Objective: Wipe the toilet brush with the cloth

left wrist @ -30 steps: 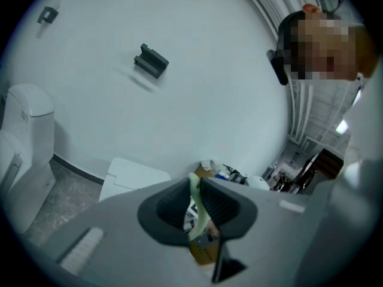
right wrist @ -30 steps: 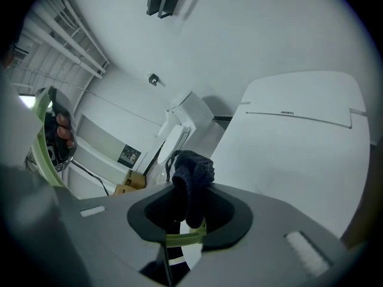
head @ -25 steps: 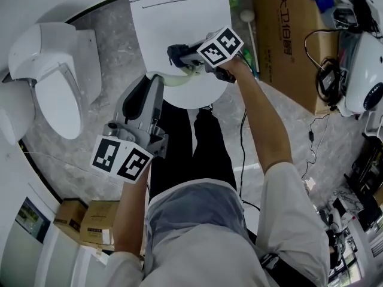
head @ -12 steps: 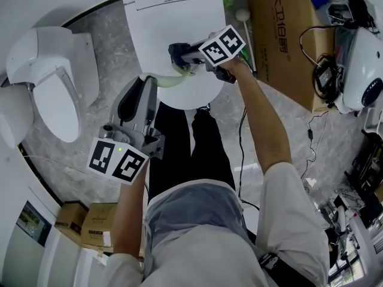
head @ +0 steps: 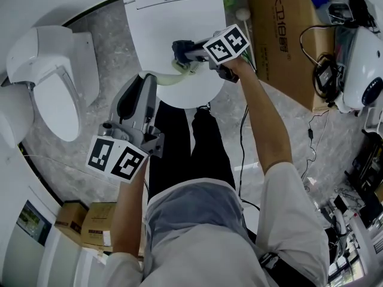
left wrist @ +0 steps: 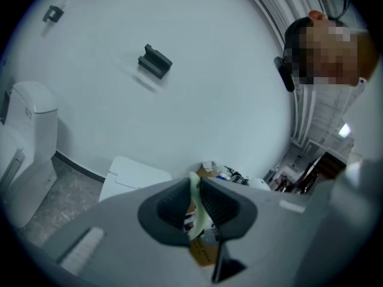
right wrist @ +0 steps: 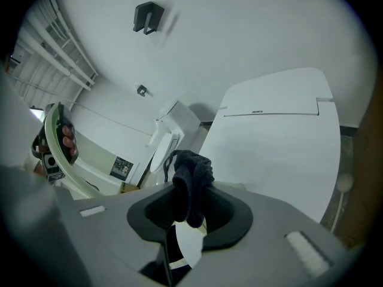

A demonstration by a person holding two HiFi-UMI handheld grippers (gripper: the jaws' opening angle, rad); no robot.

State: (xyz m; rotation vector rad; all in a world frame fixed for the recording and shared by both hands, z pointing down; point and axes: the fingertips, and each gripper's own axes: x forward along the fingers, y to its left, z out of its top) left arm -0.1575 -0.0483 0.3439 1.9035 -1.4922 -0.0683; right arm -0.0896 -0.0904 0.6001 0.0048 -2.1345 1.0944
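Observation:
A pale green toilet brush [head: 173,76] lies across the gap between my two grippers, over the front of a closed white toilet [head: 173,11]. My left gripper [head: 148,81] is shut on its thin handle [left wrist: 194,205], which stands edge-on between the dark pads. My right gripper [head: 181,49] points left just above the brush's far end and is shut on a dark, bunched cloth [right wrist: 190,184]. The cloth [head: 178,46] hangs against the brush's far end; whether they touch is hidden. In the right gripper view a pale strip [right wrist: 190,244] shows below the jaws.
A second white toilet [head: 54,82] stands at the left by the curved wall. A big cardboard box [head: 287,34] and a white device with cables [head: 359,70] fill the right side. Small cartons [head: 90,220] sit at lower left. The person's dark trousers [head: 191,148] are directly below.
My right gripper has shifted a little to the right and up with the cloth, along the brush's far end. The left gripper has barely moved and still holds the handle.

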